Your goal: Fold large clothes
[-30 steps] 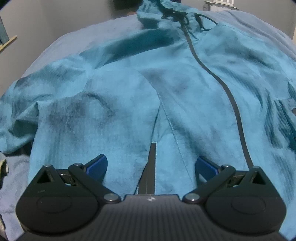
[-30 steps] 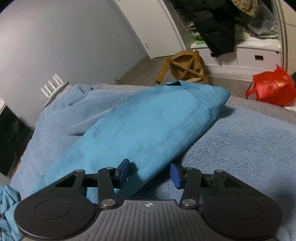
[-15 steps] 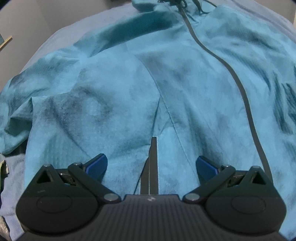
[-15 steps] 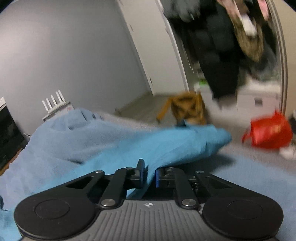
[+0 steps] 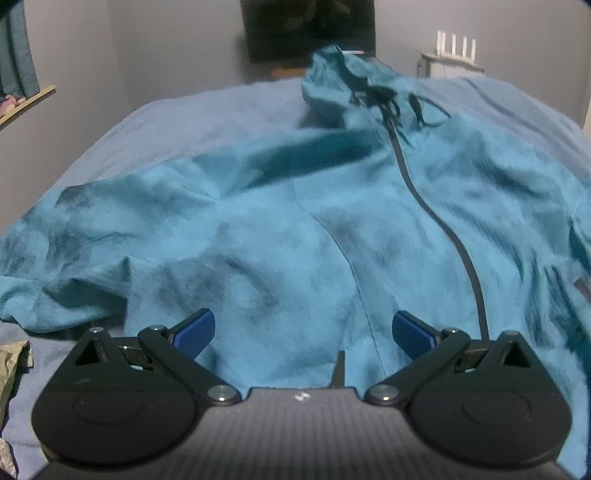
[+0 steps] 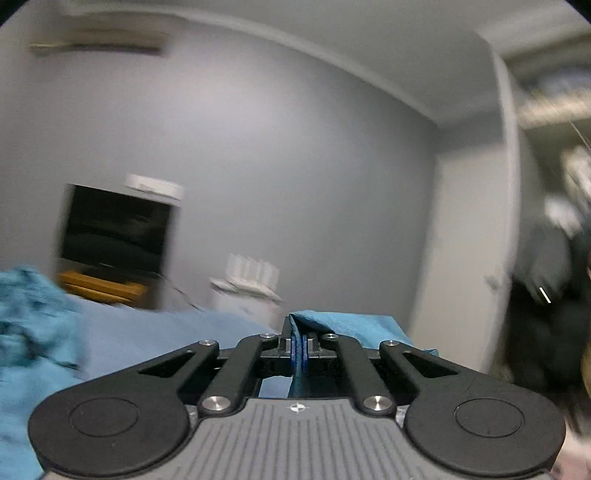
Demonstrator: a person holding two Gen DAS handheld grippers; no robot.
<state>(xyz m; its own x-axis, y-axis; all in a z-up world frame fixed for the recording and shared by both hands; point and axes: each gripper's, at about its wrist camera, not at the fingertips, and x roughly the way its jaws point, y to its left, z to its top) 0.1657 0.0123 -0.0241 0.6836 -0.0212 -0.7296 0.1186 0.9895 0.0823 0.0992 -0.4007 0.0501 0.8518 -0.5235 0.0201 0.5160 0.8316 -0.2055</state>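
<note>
A teal zip-up jacket (image 5: pixel 332 221) with darker blotches lies spread face up across a bed covered by a pale blue blanket (image 5: pixel 184 122). In the left wrist view, a dark zipper (image 5: pixel 436 218) runs from the collar at the far end down toward the camera, and black drawstrings (image 5: pixel 388 101) sit tangled near the bunched hood (image 5: pixel 332 74). One sleeve (image 5: pixel 55 266) stretches out to the left edge of the view, crumpled at its end. The left gripper (image 5: pixel 303 328) hangs over the lower part of the jacket with its blue fingers (image 5: pixel 195 328) spread wide apart and nothing between them; the cloth lies below them, not pinched. At the lower left edge a scrap of olive fabric (image 5: pixel 11 365) rests on the blanket. Beyond the bed stand a grey wall, a dark screen (image 5: pixel 306 29) and a white router (image 5: pixel 456 42) with upright antennas. The right wrist view is blurred. The right gripper (image 6: pixel 299 350) points roughly level toward the grey wall, its blue pads pressed together and clamped on a fold of teal jacket cloth (image 6: pixel 343 321) that rises just past the fingertips and drapes off to the right. More of the jacket shows as a smeared patch at the left edge, with the blanket between. A dark screen on a wooden stand (image 6: pixel 99 286) and the router sit against the wall, and dark clothes (image 6: pixel 550 295) hang at the far right.
</note>
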